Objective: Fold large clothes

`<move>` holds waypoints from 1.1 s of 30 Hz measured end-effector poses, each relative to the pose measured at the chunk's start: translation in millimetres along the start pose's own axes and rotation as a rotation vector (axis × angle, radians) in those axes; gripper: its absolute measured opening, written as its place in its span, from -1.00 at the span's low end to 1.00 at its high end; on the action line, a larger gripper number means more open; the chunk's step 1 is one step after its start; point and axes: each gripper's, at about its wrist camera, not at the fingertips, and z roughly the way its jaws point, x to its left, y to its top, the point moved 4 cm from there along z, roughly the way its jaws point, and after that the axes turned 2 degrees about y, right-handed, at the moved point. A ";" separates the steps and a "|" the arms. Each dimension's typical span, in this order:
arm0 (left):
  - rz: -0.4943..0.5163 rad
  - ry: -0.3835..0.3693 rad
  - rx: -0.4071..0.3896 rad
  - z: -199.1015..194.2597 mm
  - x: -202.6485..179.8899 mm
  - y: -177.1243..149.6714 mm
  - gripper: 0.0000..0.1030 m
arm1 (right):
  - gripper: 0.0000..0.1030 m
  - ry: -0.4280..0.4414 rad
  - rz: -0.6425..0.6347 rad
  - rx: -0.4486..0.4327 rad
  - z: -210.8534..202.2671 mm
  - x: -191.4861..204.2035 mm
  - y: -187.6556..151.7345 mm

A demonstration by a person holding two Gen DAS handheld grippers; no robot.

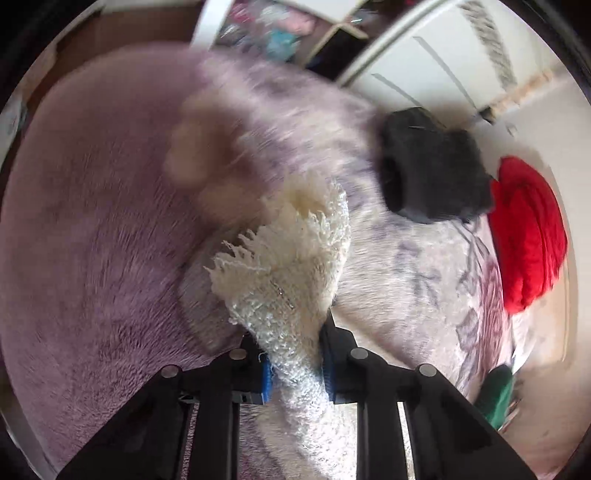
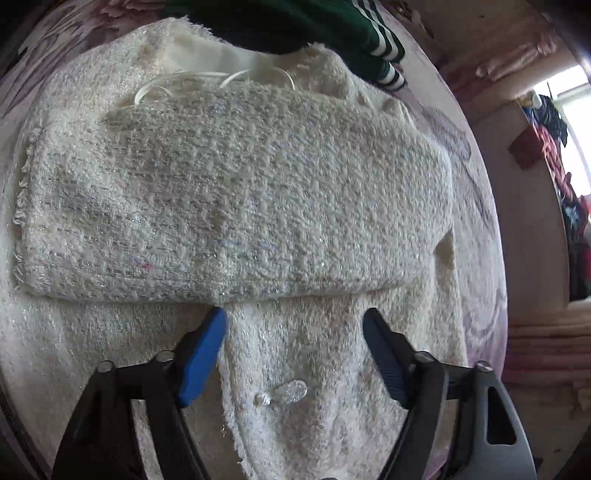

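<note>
A cream bouclé knit garment (image 2: 236,206) with silver threads lies spread on a floral bedspread (image 2: 476,236); one part is folded across it. My right gripper (image 2: 295,325) is open just above the garment, its blue pads either side of a raised ridge of fabric with a clear button (image 2: 288,393). My left gripper (image 1: 295,332) is shut on a fringed end of the same garment (image 1: 291,266) and holds it up above the bed. The left wrist view is blurred.
A green garment with white stripes (image 2: 332,26) lies at the far edge of the cream one. In the left wrist view a black folded item (image 1: 432,170) and a red garment (image 1: 528,232) lie on the bed, with a plain mauve blanket (image 1: 92,240) to the left.
</note>
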 end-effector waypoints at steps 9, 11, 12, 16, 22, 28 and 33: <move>0.425 -0.023 -0.129 -61.1 -140.3 -27.9 -0.71 | 0.73 0.162 0.016 -0.032 14.6 -32.1 16.4; 0.509 -0.045 -0.136 -70.0 -183.0 -52.2 -0.71 | 0.73 0.213 0.049 -0.006 18.2 -50.8 11.9; 0.536 -0.072 -0.131 -76.4 -198.7 -64.9 -0.71 | 0.73 0.240 0.070 0.006 20.9 -64.2 9.6; 0.665 -0.179 -0.061 -84.6 -276.9 -142.5 -0.71 | 0.73 0.306 0.133 0.067 35.9 -126.1 -4.1; 0.856 -0.285 0.174 -59.9 -376.8 -302.1 -0.71 | 0.73 0.302 0.223 0.124 64.8 -235.2 -28.7; 1.017 -0.268 0.350 -24.7 -408.2 -437.0 -0.71 | 0.73 0.316 0.311 0.166 90.0 -318.2 -56.2; 1.121 -0.180 0.435 12.4 -411.2 -492.3 -0.69 | 0.73 0.382 0.358 0.179 109.1 -351.8 -64.7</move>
